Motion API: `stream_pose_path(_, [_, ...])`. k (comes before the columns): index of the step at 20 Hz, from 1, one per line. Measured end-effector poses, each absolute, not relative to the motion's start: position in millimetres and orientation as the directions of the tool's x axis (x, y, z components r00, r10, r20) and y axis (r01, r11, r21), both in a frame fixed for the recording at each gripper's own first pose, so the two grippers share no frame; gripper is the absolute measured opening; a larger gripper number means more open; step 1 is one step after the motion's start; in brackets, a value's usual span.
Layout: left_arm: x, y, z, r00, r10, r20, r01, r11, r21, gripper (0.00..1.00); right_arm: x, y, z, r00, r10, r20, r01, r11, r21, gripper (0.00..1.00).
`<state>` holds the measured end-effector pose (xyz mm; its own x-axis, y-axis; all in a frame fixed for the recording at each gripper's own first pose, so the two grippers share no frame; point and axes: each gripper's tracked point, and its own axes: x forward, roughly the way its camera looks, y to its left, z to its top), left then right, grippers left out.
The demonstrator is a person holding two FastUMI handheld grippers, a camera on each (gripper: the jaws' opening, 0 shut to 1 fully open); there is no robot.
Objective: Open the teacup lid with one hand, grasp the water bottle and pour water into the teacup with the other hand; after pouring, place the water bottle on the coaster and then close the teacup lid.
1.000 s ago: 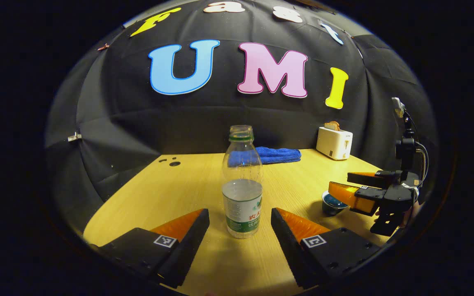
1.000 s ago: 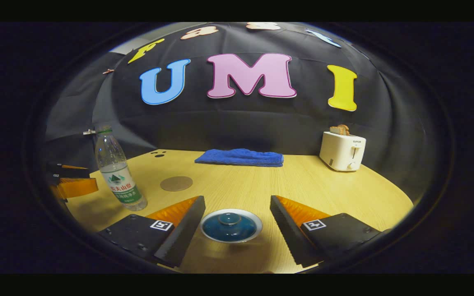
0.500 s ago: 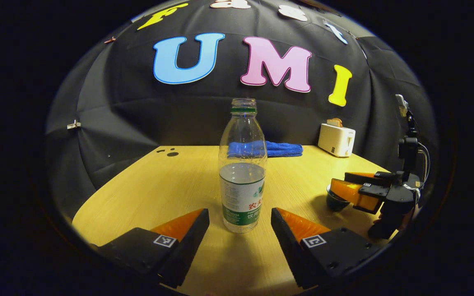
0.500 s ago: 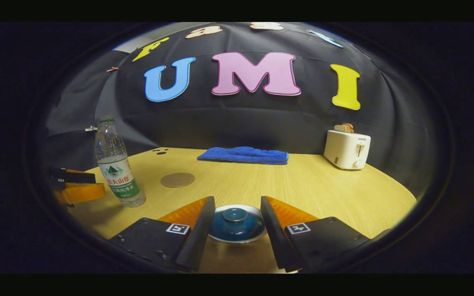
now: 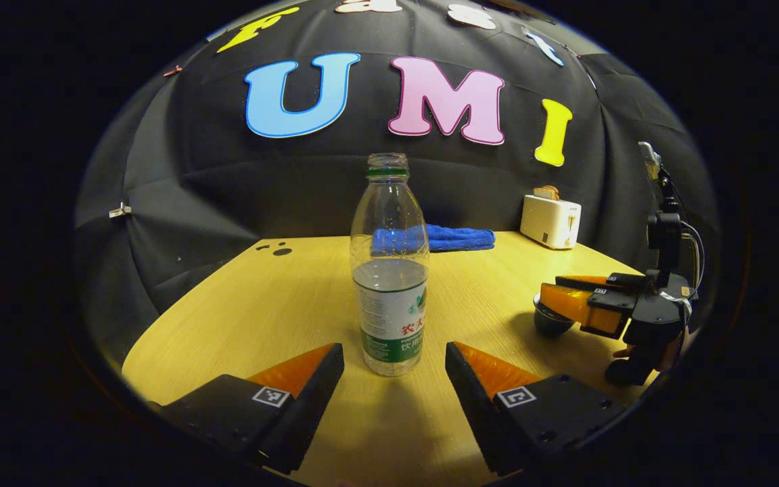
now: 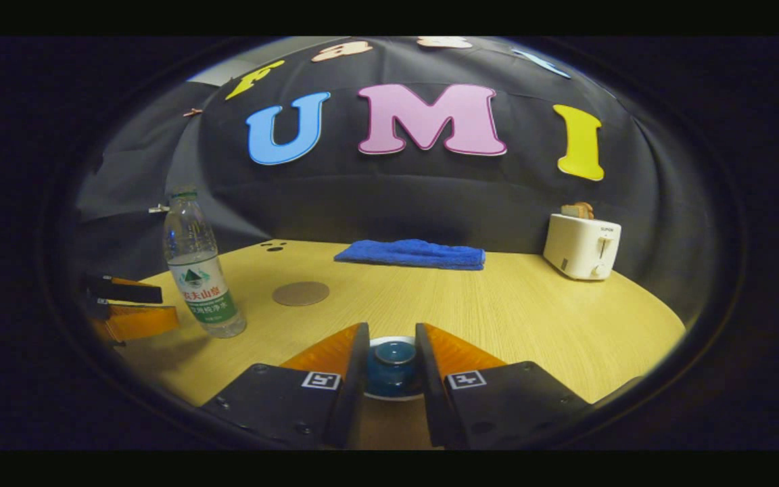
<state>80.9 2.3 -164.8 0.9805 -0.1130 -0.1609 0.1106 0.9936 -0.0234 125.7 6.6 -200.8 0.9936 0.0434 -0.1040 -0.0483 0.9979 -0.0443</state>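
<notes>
Pale wood grain runs across the surface (image 6: 531, 318), and I see the water bottle (image 5: 390, 270) standing upright near its left edge, uncapped and roughly half full. My left gripper (image 5: 395, 362) sits just short of the bottle with its jaws released, wide apart, a finger on either side but not touching. My right gripper (image 6: 389, 341) is at the near edge, jaws drawn in close around the knob of the teacup lid (image 6: 394, 353); I cannot tell whether both fingers press on it. That lid sits on the teacup (image 5: 550, 322). Between bottle and blue towel (image 6: 411, 253) lies the round coaster (image 6: 300, 293), bare. At the far right corner stands a white toaster (image 6: 582, 246).
</notes>
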Motion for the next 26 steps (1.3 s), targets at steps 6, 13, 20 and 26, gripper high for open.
stream_pose_path(6, [78, 2, -168, 0.981, -0.104, -0.166, 0.101, 0.995, -0.023, 0.95, 128, 6, -202, 0.988, 0.057, -0.142, -0.063, 0.997, -0.039, 0.25])
stream_pose_path(13, [80, 3, -171, 0.979, -0.119, -0.168, 0.122, 0.993, 0.008, 0.95, 131, 4, -188, 0.986, 0.08, -0.146, -0.09, 0.994, -0.063, 0.31])
stream_pose_path(20, [114, 2, -162, 0.986, -0.114, -0.124, 0.114, 0.993, -0.005, 0.95, 133, -1, -173, 0.985, 0.089, -0.149, -0.098, 0.994, -0.056, 0.27])
stream_pose_path(26, [141, 0, -149, 0.989, -0.126, -0.078, 0.128, 0.992, 0.022, 0.95, 131, -5, -157, 0.985, 0.088, -0.146, -0.094, 0.995, -0.038, 0.22])
